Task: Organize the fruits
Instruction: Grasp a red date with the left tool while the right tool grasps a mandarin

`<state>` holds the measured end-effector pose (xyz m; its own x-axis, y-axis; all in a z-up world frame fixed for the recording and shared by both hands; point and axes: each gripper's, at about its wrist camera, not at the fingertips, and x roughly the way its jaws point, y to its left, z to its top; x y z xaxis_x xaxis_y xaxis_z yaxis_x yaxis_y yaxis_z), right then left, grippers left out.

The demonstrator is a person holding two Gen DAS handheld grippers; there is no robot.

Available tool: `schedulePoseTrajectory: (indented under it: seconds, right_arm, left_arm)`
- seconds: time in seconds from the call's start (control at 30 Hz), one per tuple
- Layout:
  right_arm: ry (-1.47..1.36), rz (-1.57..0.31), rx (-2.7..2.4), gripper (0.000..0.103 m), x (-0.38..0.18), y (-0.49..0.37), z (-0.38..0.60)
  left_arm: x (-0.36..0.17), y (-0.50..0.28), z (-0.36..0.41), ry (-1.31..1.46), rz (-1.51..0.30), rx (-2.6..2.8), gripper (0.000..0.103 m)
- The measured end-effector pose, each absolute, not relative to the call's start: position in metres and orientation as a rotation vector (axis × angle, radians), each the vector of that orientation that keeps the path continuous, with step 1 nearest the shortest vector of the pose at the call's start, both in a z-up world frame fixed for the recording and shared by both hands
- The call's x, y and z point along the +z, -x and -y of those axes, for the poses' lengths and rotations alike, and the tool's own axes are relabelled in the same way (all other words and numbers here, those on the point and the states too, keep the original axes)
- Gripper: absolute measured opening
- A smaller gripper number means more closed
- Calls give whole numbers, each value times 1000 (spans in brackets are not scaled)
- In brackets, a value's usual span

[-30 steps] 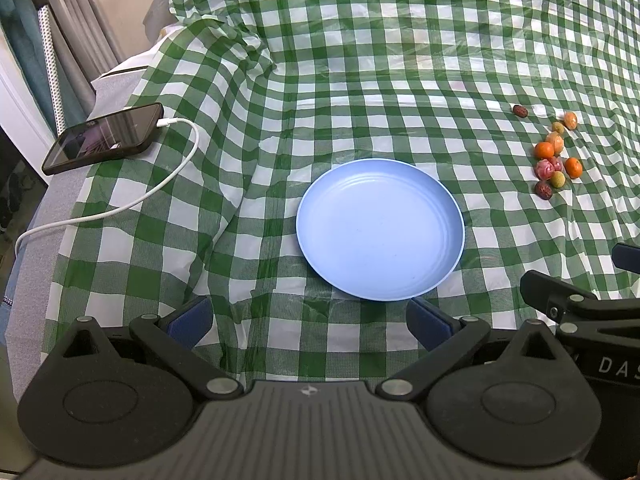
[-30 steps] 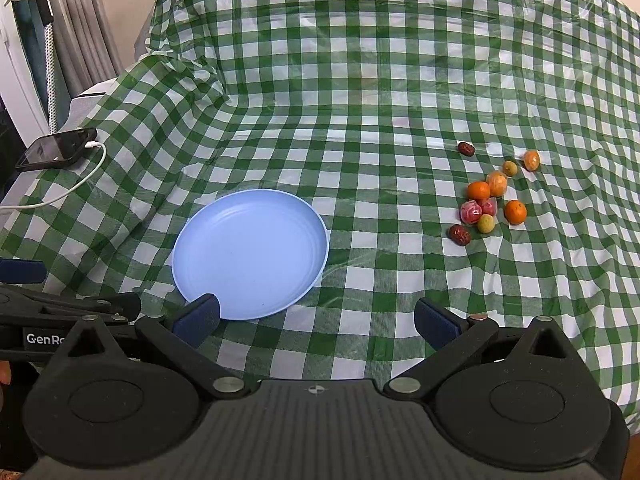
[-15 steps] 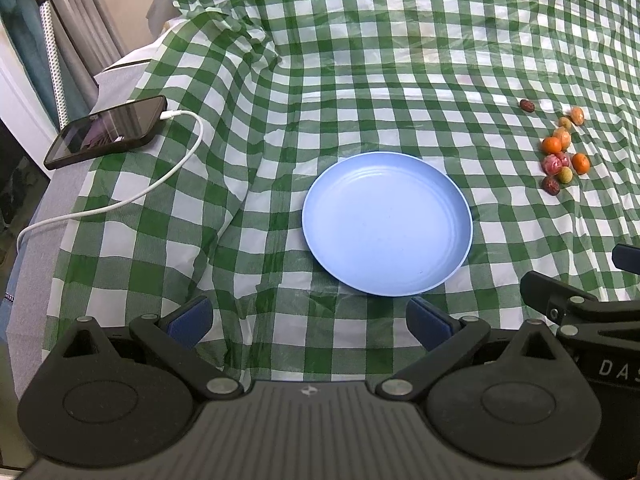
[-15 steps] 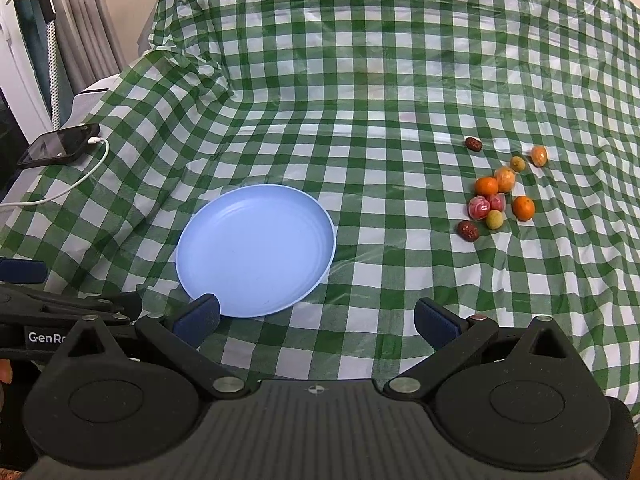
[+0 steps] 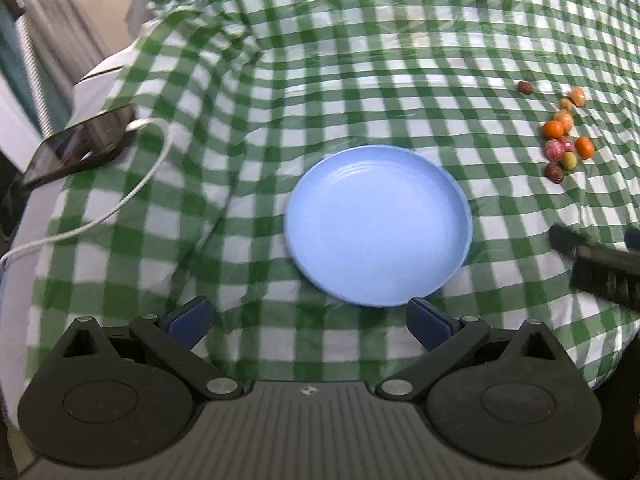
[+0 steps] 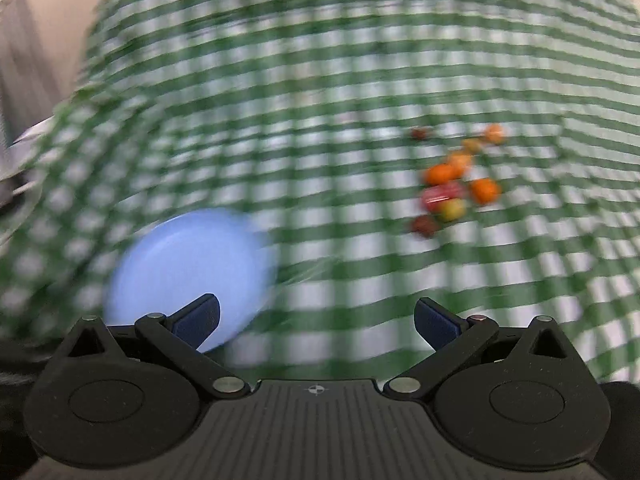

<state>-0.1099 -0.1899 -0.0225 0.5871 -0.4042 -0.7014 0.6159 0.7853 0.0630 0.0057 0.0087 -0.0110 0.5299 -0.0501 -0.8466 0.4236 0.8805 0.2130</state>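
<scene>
**A:** What did the left wrist view show?

**B:** The left gripper (image 5: 308,318) hung above the near edge of the bench with its blue-padded fingers (image 5: 188,316) spread wide and nothing between them. The round, shallow, pale blue plastic plate (image 5: 378,224) lay bare on the green-and-white checked tablecloth (image 5: 360,60), just beyond the fingers. The cluster of small round fruits, orange, red, yellow-green and dark brown, (image 5: 564,144) sat on the cloth well apart from the plate, toward the bench's far right. A black smartphone (image 5: 78,144) on a white charging cable (image 5: 120,204) rested at the left edge.

**A:** And the right wrist view?

**B:** It was heavily blurred. The right gripper (image 6: 316,322) was also wide open and empty, with the fruits (image 6: 452,184) ahead and slightly right of it, and the plate (image 6: 184,268) behind its left finger.

**A:** How would the fruits handle?

**B:** I'd judge them light, smooth and apt to roll on that slick, creased cloth. The softer ones could bruise. Each wants a gentle pinch across its widest part, one at a time, starting with an outlying piece.

**A:** What differed from half a second before?

**B:** In the right view the fruits stood larger and nearer the centre, and the plate had slid toward the lower left, so that gripper was swinging toward the fruit. In the left view the right gripper's finger (image 5: 568,240) sat farther out over the cloth; the plate and fruits kept their places.
</scene>
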Motion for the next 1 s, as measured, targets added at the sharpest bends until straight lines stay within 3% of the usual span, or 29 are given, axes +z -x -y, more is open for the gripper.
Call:
schedulePoseTrajectory:
  seconds: [0.23, 0.5, 0.6, 0.67, 0.7, 0.77, 0.8, 0.9, 1.0]
  right_arm:
    - [-258, -620, -883, 103, -62, 130, 295]
    - [-309, -652, -819, 99, -121, 104, 404]
    - [-289, -636, -734, 85, -136, 90, 419]
    - [-249, -646, -691, 70, -146, 77, 423]
    - [-236, -646, -680, 69, -148, 68, 425]
    - [-234, -608, -644, 44, -153, 65, 430]
    - [-246, -598, -612, 39, -154, 65, 434]
    - [-274, -593, -684, 36, -151, 66, 451]
    - [-312, -572, -813, 37, -151, 84, 471]
  left_arm:
    - [-23, -24, 59, -451, -992, -441, 103]
    - [-69, -49, 184, -534, -994, -629, 103]
    - [-95, -60, 224, -561, -1009, -669, 103]
    - [-111, -66, 245, -564, -1018, -682, 102]
    - [-117, -67, 254, -564, -1025, -695, 102]
    - [-126, -69, 270, -563, -1028, -724, 100]
    - [-130, -70, 274, -564, -1025, -732, 100]
    - [-139, -69, 291, -581, -1009, -756, 95]
    - [-145, -68, 302, -579, -1005, -791, 83]
